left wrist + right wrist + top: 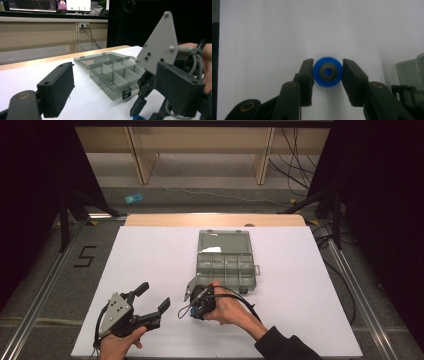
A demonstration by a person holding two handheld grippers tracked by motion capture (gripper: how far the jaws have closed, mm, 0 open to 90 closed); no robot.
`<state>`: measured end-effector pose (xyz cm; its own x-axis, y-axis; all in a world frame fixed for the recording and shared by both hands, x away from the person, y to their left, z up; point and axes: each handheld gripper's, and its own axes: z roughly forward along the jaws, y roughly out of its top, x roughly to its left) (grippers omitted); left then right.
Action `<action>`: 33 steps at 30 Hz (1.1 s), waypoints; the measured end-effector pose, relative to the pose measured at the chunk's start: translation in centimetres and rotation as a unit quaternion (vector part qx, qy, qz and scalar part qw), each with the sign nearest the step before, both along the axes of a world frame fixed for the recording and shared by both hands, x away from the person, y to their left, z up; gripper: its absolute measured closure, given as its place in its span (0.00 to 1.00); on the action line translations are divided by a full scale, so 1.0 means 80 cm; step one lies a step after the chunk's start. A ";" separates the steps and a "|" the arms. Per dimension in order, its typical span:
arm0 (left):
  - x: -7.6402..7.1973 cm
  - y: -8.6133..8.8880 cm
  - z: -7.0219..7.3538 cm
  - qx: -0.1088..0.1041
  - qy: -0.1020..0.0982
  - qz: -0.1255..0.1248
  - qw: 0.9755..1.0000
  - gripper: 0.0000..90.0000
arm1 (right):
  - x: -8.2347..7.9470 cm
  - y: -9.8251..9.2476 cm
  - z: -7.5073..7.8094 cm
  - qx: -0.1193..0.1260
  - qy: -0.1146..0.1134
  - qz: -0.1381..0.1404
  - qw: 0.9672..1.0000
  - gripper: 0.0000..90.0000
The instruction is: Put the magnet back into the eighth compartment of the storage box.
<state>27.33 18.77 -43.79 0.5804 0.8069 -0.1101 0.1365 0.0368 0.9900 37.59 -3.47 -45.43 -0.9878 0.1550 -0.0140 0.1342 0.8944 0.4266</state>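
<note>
A small blue wheel (327, 72) with a dark hub lies on the white table, and both jaws of my right gripper (327, 75) press its sides. In the high view the right gripper (199, 304) points down at the table just in front of a clear grey compartment box (226, 266). The box's lid (223, 241) lies open and flat behind it. My left gripper (154, 296) hovers at the front left with its jaws spread wide and nothing between them. From the left gripper view I see the box (112, 72), the right gripper's grey plate (157, 47) and a sliver of the blue wheel (138, 117).
The white table (150, 250) stretches wide on both sides of the box. A wooden strip (215, 220) runs along its far edge. Cables (300, 165) lie on the floor beyond, and black stands (65, 215) flank the table.
</note>
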 end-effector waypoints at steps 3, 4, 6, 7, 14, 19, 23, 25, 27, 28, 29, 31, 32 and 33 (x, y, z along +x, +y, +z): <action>0.000 0.000 0.000 0.001 -0.001 0.000 1.000 0.17 | 0.003 -0.010 0.009 0.014 -0.002 -0.006 1.000 0.70; 0.000 0.000 0.000 0.001 -0.001 0.000 1.000 0.17 | 0.003 -0.013 0.011 0.015 -0.004 -0.006 1.000 0.70; 0.000 -0.001 0.000 0.002 -0.001 0.000 1.000 0.17 | 0.004 -0.018 0.013 0.019 -0.007 -0.009 1.000 0.70; 0.000 -0.001 0.000 0.002 -0.001 0.001 1.000 0.17 | 0.005 -0.020 0.015 0.021 -0.007 -0.009 1.000 0.70; 0.000 -0.001 0.000 0.002 -0.001 -0.001 1.000 0.17 | 0.008 -0.037 0.026 0.033 -0.010 -0.028 0.999 0.70; -0.001 -0.002 0.000 0.007 -0.004 -0.003 1.000 0.17 | 0.010 -0.047 0.033 0.043 -0.016 -0.033 0.998 0.70; -0.001 -0.003 0.000 0.014 -0.007 -0.005 1.000 0.17 | 0.011 -0.063 0.044 0.056 -0.032 -0.039 0.997 0.70; -0.001 -0.003 0.000 0.013 -0.006 -0.005 1.000 0.17 | 0.010 -0.065 0.045 0.057 -0.033 -0.042 0.997 0.70; -0.001 -0.002 0.000 0.011 -0.005 -0.006 1.000 0.17 | 0.010 -0.076 0.051 0.061 -0.041 -0.052 0.996 0.70; -0.001 -0.002 0.000 0.011 -0.005 -0.006 1.000 0.17 | 0.011 -0.081 0.053 0.064 -0.042 -0.054 0.996 0.70; -0.001 -0.002 0.000 0.010 -0.005 -0.006 1.000 0.17 | 0.011 -0.085 0.054 0.066 -0.044 -0.058 0.995 0.70; -0.001 -0.003 0.000 0.010 -0.005 -0.005 1.000 0.17 | 0.011 -0.089 0.056 0.067 -0.044 -0.061 0.995 0.70; -0.001 -0.003 0.000 0.010 -0.005 -0.005 1.000 0.17 | 0.012 -0.099 0.058 0.072 -0.048 -0.069 0.994 0.70; 0.000 -0.003 0.000 0.010 -0.005 -0.006 1.000 0.17 | 0.013 -0.102 0.059 0.072 -0.048 -0.071 0.994 0.70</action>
